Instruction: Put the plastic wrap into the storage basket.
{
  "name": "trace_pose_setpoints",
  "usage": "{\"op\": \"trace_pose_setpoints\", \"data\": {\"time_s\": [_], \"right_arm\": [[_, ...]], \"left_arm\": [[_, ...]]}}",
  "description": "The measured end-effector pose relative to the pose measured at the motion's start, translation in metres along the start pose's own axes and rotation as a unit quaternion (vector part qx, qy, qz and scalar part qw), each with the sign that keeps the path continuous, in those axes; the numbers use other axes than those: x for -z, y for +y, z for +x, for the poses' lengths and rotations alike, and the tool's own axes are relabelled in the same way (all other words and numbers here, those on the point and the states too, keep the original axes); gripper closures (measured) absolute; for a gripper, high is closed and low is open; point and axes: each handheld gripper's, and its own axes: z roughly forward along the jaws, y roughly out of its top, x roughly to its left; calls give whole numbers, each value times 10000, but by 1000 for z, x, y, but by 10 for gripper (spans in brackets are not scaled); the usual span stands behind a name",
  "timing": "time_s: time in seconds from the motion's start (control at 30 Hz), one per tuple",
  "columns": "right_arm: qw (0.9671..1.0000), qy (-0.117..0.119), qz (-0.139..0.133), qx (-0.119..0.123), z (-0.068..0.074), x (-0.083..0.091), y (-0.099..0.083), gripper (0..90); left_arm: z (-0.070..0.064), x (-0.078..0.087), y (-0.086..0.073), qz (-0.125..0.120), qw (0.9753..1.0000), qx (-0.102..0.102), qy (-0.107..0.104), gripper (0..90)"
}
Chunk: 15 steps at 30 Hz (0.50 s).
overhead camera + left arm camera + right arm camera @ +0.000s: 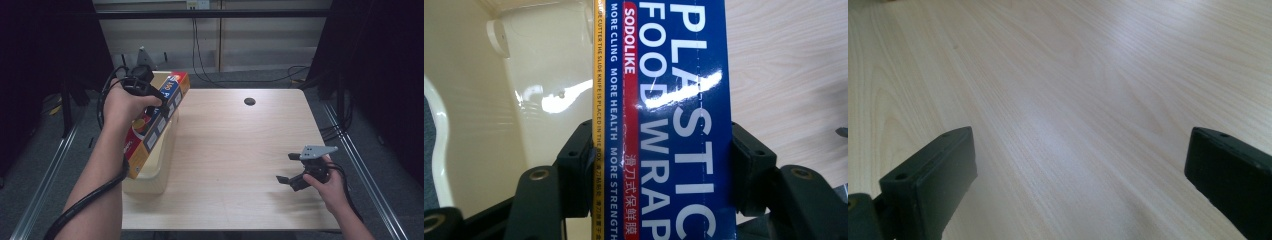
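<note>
Your right claw sits near the desk's front right corner, jaws wide apart, holding nothing; it can't help from there if the load slips.

Your left claw is clamped across the box's width. The box hangs lengthwise over the cream bin at the desk's left edge, tilted, near end low.

Risks as I read them:
- Glossy card, narrow bite: the box may pivot or slide between the jaws.
- Box looks longer than the bin: release early and it bridges the rim or tips onto the desk.
- Too much squeeze dents the carton.
</note>
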Motion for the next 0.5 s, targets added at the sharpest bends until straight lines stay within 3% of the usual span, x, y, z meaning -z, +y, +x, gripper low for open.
{"op": "trace_pose_setpoints", "data": {"time_s": [0.5], "right_arm": [[10000, 10, 7, 21, 1, 0, 0, 0]], "left_arm": [[12, 12, -7, -105, 9997, 200, 95, 407]]}}
